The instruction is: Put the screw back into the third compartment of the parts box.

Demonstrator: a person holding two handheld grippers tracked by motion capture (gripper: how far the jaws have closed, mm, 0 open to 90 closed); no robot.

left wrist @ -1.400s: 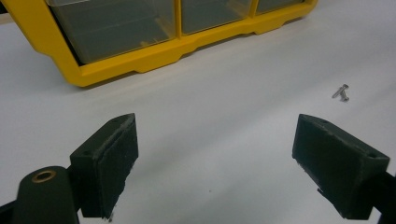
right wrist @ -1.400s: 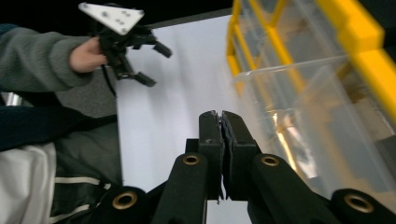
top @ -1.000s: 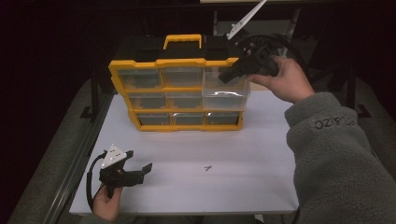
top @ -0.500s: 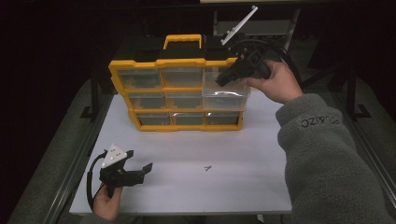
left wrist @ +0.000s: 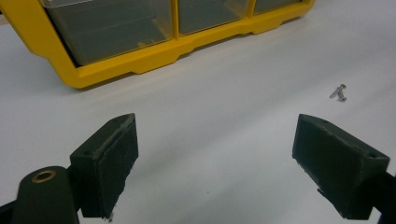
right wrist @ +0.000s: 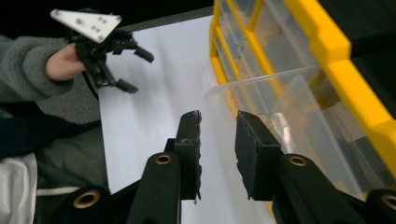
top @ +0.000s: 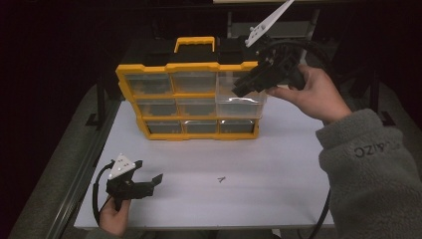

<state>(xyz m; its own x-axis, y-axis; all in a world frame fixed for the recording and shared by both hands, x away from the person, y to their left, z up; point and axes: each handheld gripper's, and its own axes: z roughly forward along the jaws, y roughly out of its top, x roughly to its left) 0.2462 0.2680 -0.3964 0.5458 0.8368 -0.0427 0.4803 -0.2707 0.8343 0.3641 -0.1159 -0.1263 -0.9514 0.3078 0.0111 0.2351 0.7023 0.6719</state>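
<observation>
Right gripper point(top: 245, 88) at the pulled-out clear drawer point(top: 239, 102) of the yellow organizer point(top: 191, 67) — jaws narrow, holding nothing. Left gripper point(top: 148, 175) wide open, low over the bench point(top: 278, 164) — small screws point(left wrist: 339, 92) nearby.

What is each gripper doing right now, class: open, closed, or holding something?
Left gripper: jaws wide open, holding nothing, low over the white table.
Right gripper: jaws narrowly apart, empty, at the pulled-out clear drawer.

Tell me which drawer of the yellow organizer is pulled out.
The clear drawer at the right end of the top rows, beside the right tool, juts forward from the yellow organizer; the other drawers sit flush.
</observation>
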